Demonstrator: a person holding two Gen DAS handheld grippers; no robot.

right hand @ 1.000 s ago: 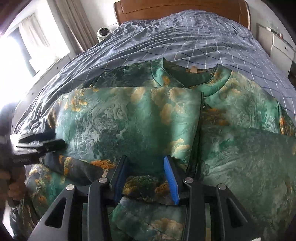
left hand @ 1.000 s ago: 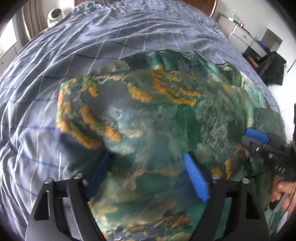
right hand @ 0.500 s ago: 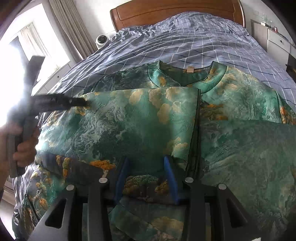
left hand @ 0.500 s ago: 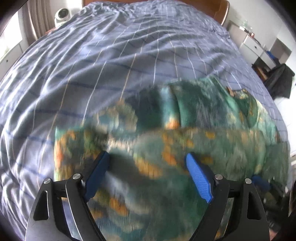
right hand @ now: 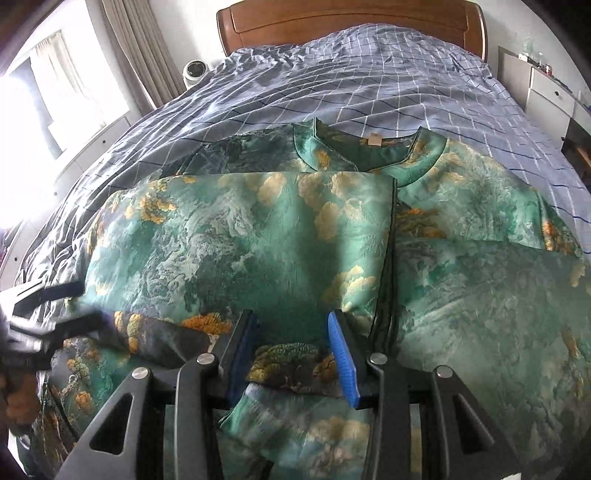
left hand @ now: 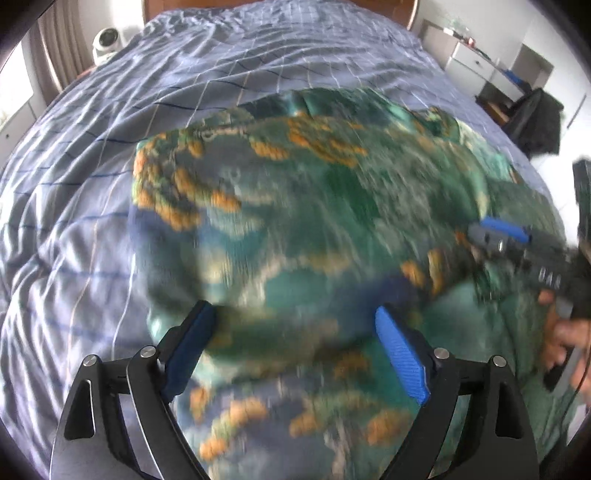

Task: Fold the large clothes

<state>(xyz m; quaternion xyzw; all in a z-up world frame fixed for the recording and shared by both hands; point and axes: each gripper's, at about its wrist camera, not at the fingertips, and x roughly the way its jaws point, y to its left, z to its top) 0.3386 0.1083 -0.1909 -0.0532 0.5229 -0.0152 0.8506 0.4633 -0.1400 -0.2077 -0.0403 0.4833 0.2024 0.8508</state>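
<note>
A green garment (left hand: 295,206) with orange and cream cloud print lies on the blue checked bed cover (left hand: 184,74), its sides folded in toward the middle. In the right wrist view its collar (right hand: 373,155) points at the headboard. My left gripper (left hand: 295,314) hovers over the garment's (right hand: 258,229) left part, jaws wide and still opening, pads clear of the cloth. In that same view it shows blurred at the left edge (right hand: 48,314). My right gripper (right hand: 291,321) is shut on a dark bunched fold at the near edge, and it also appears in the left wrist view (left hand: 498,232).
A wooden headboard (right hand: 351,14) closes the far end of the bed (right hand: 369,74). A white round device (right hand: 195,70) sits at the bed's far left corner. White drawers (right hand: 550,92) and a dark heap (left hand: 535,122) stand to the right.
My left gripper lifted off the garment's left edge, swung up toward the bed, then came back low over the folded left side. The right gripper stayed put on its fold.
</note>
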